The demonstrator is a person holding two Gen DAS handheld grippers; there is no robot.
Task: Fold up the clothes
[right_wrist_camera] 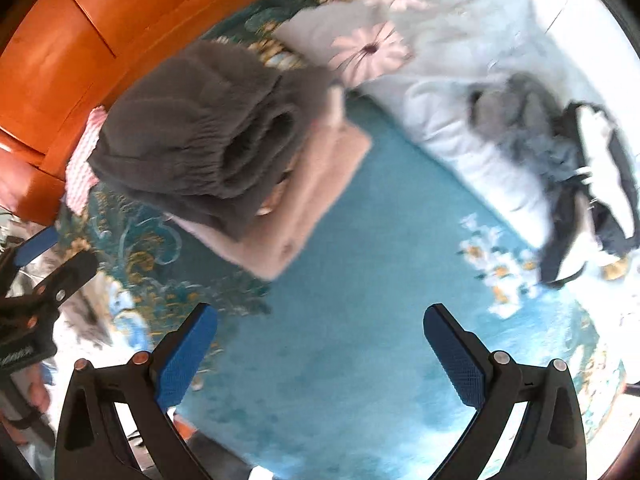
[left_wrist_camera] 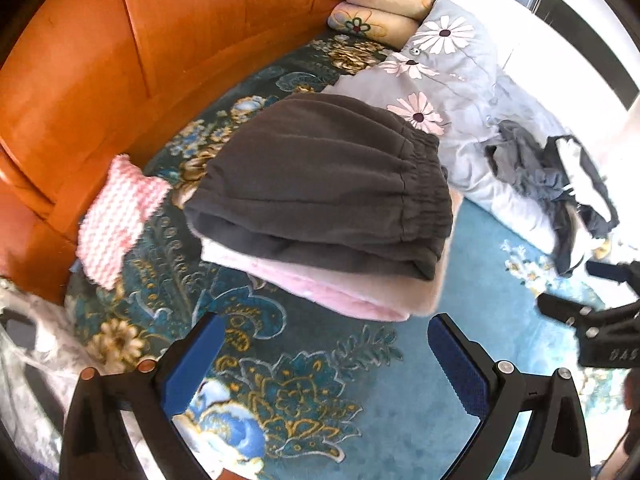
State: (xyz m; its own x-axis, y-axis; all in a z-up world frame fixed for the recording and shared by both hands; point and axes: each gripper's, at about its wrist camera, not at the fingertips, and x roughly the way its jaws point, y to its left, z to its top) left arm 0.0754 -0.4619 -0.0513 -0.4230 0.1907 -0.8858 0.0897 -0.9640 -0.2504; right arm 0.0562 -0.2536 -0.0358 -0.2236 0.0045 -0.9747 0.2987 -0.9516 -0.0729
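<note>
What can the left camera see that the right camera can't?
Only the left wrist view shows the rolled floral pillows by the wooden headboard, and the right gripper at its edge. Only the right wrist view shows the left gripper at its edge. Both show the folded dark grey pants stacked on a folded pink garment, the pink-and-white knit cloth, the daisy quilt, and the unfolded clothes heap. Both grippers are open and empty.
</note>
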